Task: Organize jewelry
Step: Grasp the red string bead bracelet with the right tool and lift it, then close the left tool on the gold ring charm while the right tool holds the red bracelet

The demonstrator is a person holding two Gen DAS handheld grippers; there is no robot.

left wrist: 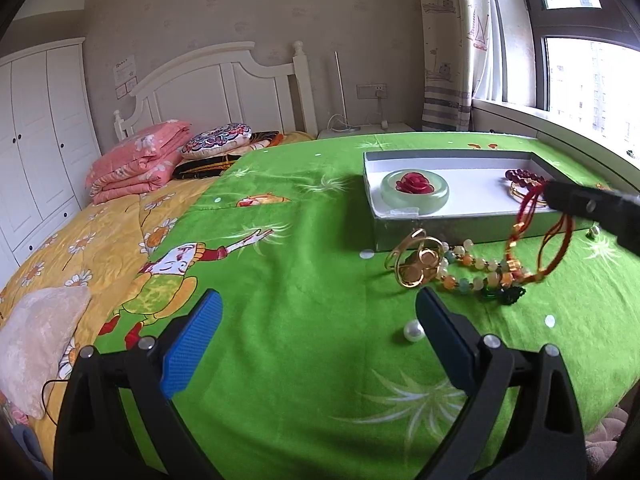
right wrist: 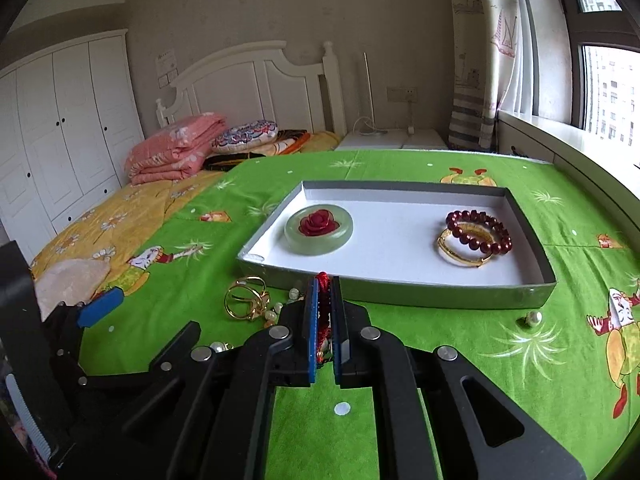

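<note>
The tray [right wrist: 400, 294] is already holding a jade bangle [right wrist: 319, 227], bead bracelet [right wrist: 480, 232] and gold bangle [right wrist: 460, 254]; the right gripper [right wrist: 325, 320] is clamping a red cord bracelet [left wrist: 536, 240] just before it, the left gripper [left wrist: 320, 344] is gaping empty, and a gold ring [left wrist: 412, 264], pastel beads [left wrist: 476, 270] and pearls [left wrist: 413, 332] are lying on the bed [left wrist: 280, 280], waiting

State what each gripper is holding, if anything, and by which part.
The right gripper is shut on the red cord bracelet, pinching its cord at the top so the loop hangs down. The left gripper is open and holds nothing.
</note>
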